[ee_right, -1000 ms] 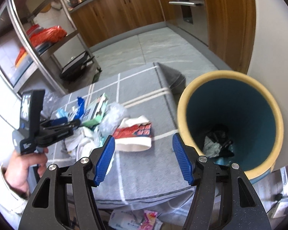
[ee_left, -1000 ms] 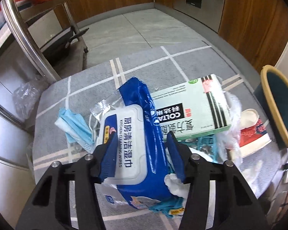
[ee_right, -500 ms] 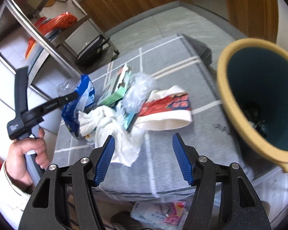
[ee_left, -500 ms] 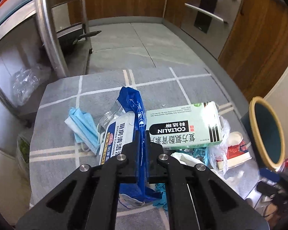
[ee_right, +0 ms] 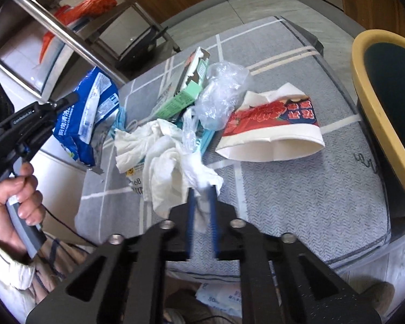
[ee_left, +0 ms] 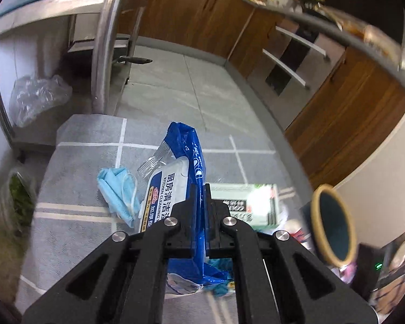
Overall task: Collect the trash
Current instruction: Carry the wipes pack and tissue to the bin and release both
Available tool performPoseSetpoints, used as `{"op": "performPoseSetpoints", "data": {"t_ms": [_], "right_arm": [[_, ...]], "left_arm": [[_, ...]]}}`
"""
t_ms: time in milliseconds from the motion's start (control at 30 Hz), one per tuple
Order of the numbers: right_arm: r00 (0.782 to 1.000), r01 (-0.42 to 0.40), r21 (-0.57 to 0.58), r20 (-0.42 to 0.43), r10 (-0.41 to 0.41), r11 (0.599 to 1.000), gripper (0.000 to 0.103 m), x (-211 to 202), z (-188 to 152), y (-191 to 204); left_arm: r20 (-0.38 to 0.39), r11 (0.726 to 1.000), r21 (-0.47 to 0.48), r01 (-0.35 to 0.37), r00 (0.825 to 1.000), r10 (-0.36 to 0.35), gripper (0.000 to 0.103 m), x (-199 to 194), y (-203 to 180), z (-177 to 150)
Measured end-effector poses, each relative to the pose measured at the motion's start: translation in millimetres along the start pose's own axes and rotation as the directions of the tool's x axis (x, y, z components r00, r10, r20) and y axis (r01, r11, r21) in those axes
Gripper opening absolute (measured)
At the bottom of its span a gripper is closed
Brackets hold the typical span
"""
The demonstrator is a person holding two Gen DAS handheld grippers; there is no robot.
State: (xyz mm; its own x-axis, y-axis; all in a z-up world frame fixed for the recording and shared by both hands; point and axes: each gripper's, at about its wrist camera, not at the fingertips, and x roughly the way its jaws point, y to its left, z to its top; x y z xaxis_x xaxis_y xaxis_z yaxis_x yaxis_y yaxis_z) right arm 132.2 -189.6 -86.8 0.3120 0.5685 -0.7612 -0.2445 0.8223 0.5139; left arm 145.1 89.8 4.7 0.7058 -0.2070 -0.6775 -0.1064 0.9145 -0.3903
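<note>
- My left gripper (ee_left: 200, 197) is clamped tight on the blue plastic pack of kitchen cleaning wipes (ee_left: 185, 189), which hangs clear of the grey cloth-covered table (ee_right: 297, 189).
- My left hand (ee_right: 16, 202) is wrapped round its handle, off the table's left edge in the right wrist view.
- My right gripper (ee_right: 202, 194) points steeply down, its blue pads (ee_right: 191, 216) closing on a crumpled white tissue (ee_right: 172, 156) (a fold already sits between them).
- The round dark-teal bin with a tan rim (ee_right: 383, 102) stands just beside the table; I cannot tell its contents.
- On the table lie a flattened red-and-white paper cup (ee_right: 272, 132), a pale green carton (ee_right: 187, 89) and a light blue face mask (ee_left: 118, 191).
</note>
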Motion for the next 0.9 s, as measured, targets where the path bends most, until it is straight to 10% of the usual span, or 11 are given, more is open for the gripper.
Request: {"op": "performPoseSetpoints", "data": {"t_ms": [267, 900], "right_arm": [[0.997, -0.019, 0.006, 0.068, 0.019, 1.0, 0.003, -25, 5, -1], [0.953, -0.017, 0.001, 0.302, 0.016, 1.0, 0.003, -120, 25, -9]], "left_arm": [[0.073, 0.991, -0.089, 0.097, 0.993, -0.09, 0.003, -17, 4, 9], [0.166, 0.981, 0.034, 0.189, 0.967, -0.192, 0.003, -27, -63, 19]]}}
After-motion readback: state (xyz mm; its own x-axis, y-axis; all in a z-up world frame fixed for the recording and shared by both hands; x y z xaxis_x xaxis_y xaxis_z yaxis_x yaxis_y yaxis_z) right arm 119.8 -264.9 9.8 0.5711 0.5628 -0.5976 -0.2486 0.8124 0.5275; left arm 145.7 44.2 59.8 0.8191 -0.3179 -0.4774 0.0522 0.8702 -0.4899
